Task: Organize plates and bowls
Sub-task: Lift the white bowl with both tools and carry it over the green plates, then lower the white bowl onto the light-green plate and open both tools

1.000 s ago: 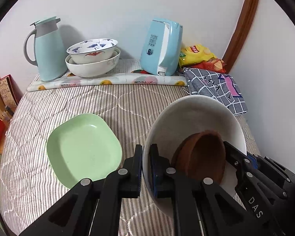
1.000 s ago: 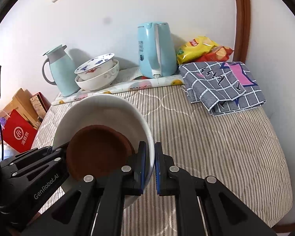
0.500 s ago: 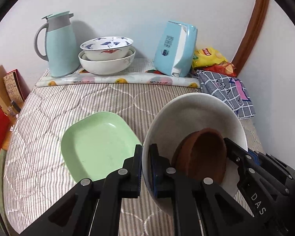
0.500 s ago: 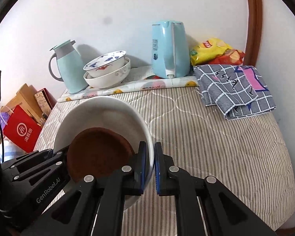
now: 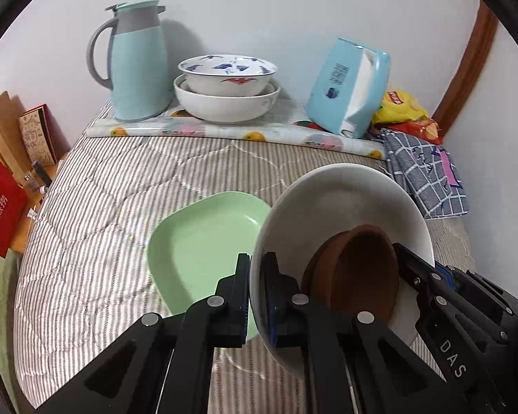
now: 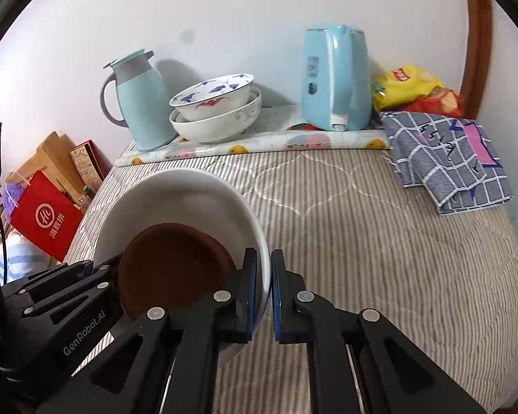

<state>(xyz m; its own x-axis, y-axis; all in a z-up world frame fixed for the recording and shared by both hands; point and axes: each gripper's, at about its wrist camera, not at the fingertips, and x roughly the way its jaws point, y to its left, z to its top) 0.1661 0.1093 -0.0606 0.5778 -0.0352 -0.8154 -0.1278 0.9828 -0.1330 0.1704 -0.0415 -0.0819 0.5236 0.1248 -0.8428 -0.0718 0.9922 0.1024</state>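
Observation:
A large white bowl (image 5: 342, 203) with a small brown bowl (image 5: 355, 269) inside is held above the striped quilt by both grippers. My left gripper (image 5: 257, 296) is shut on its left rim. My right gripper (image 6: 264, 289) is shut on its right rim; the white bowl (image 6: 179, 196) and brown bowl (image 6: 172, 265) show there too. A pale green square plate (image 5: 203, 245) lies on the quilt, partly under the white bowl. Two stacked bowls, a blue-patterned one (image 5: 228, 74) in a white one (image 5: 224, 103), stand at the back wall.
At the back stand a teal thermos jug (image 5: 134, 62) and a light blue kettle (image 5: 348, 86) on a fruit-print mat (image 5: 224, 131). Snack bags (image 6: 414, 86) and a checked cloth (image 6: 449, 165) lie at the right. Red bag and boxes (image 5: 3, 189) sit left of the bed.
Both grippers have carried the white bowl leftward and forward. It now overlaps the green plate's right edge, and the back objects appear closer.

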